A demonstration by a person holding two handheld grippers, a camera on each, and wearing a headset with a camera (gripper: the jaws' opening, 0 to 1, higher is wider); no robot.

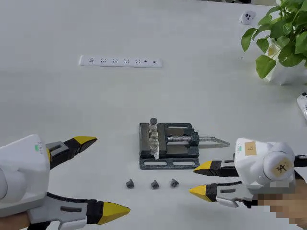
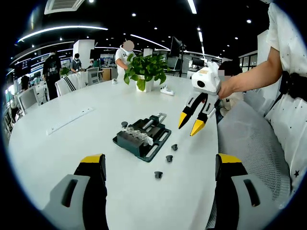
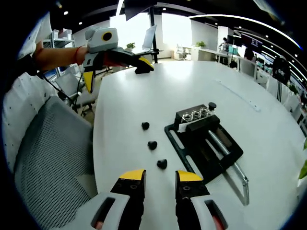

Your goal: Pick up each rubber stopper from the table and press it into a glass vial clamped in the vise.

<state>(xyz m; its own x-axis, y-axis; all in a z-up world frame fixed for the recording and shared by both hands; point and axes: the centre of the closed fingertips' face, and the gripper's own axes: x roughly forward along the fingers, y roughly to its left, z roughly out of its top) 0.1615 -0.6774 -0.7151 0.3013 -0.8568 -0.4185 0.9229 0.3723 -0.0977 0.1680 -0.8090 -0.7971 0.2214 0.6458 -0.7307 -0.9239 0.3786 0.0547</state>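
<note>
Right gripper [image 1: 193, 180], lower right of the head view, had its yellow-tipped jaws a little apart and empty. Left gripper [image 1: 112, 174], lower left, stood wide apart, also empty.

Three rubber stoppers [image 1: 154, 184] lay in a loose row on the white table [image 1: 72, 105] at lower centre, between the grippers and clear of one another. In the right gripper view the closest stopper [image 3: 162, 164] sat just above the jaw tips, near the vise's front corner.

Behind the row, at centre, the vise [image 1: 178, 148] clamped a line of glass vials [image 1: 154, 139]. The farthest looked capped with a dark stopper, the rest open.

Judgement: pick-up was in hand. Best to take the closest stopper by its sides, keep off the vise base, then come down square over an open vial and press straight.

Power strip [image 1: 120, 62] upper left, potted plant [image 1: 280, 38] upper right.
</note>
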